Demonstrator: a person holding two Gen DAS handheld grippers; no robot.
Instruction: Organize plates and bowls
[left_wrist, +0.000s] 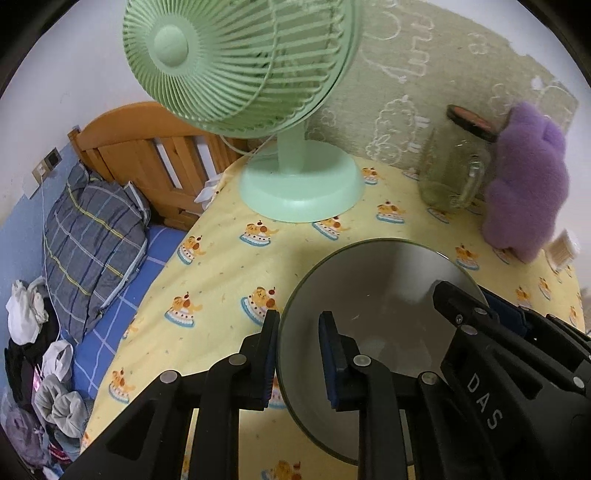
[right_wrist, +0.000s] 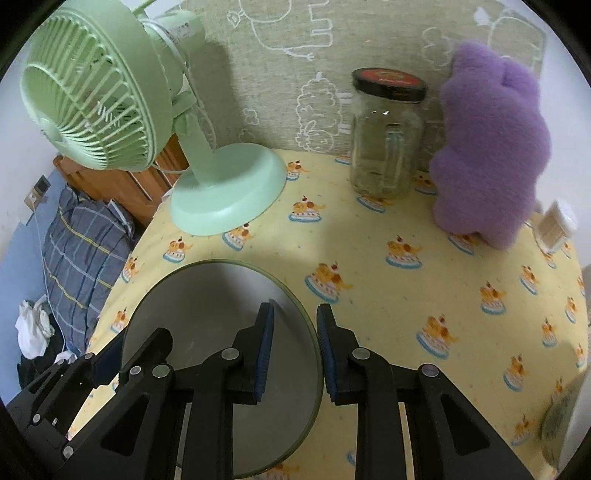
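A grey bowl (left_wrist: 384, 291) with a dark green rim is over the yellow cake-print tablecloth (left_wrist: 229, 266), held from both sides. My left gripper (left_wrist: 300, 332) is shut on the bowl's left rim, one pad outside the wall and one inside. In the right wrist view my right gripper (right_wrist: 295, 328) is shut on the right rim of the same bowl (right_wrist: 207, 306). The right gripper (left_wrist: 484, 306) also shows across the bowl in the left wrist view. The left gripper (right_wrist: 107, 358) shows at the lower left of the right wrist view. I cannot tell whether the bowl touches the cloth.
A green desk fan (left_wrist: 299, 184) stands at the back left. A glass jar (right_wrist: 384, 155) with a black lid, a purple plush toy (right_wrist: 487, 155) and a tub of cotton swabs (right_wrist: 557, 225) stand at the back right. A bed with a checked pillow (left_wrist: 92, 236) lies beyond the table's left edge.
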